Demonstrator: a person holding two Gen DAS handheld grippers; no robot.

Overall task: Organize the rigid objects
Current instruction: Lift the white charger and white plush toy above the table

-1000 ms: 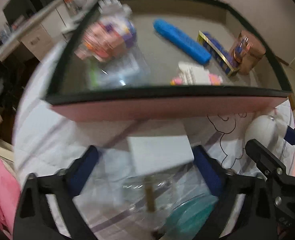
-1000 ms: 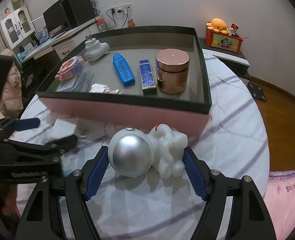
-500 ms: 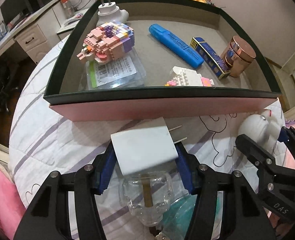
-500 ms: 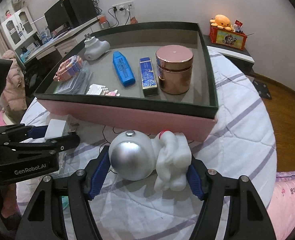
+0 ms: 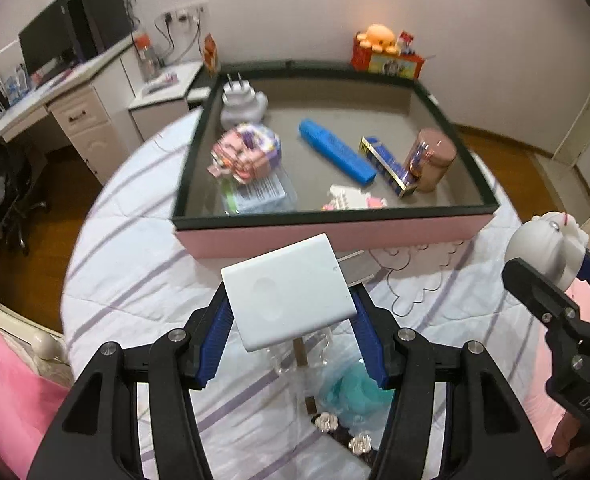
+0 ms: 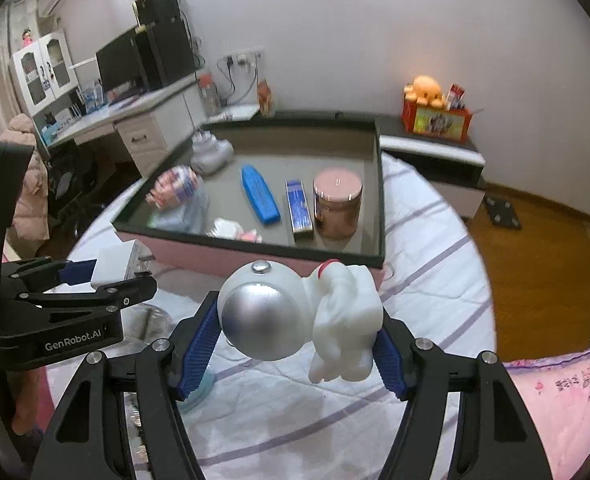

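Note:
My left gripper is shut on a white plug adapter and holds it raised above the bed, in front of the pink box with a dark rim. The adapter also shows in the right wrist view. My right gripper is shut on a white astronaut figure with a silver helmet, lifted off the bed; it shows at the right in the left wrist view. The box holds a blue marker, a copper jar and a brick toy.
A clear plastic item and a teal thing lie on the white striped bedspread under my left gripper. A desk with a monitor stands at the back left. A low cabinet with an orange plush stands behind the box.
Both grippers have risen, lifting the adapter and the astronaut off the bed. The box now looks farther and lower in both views.

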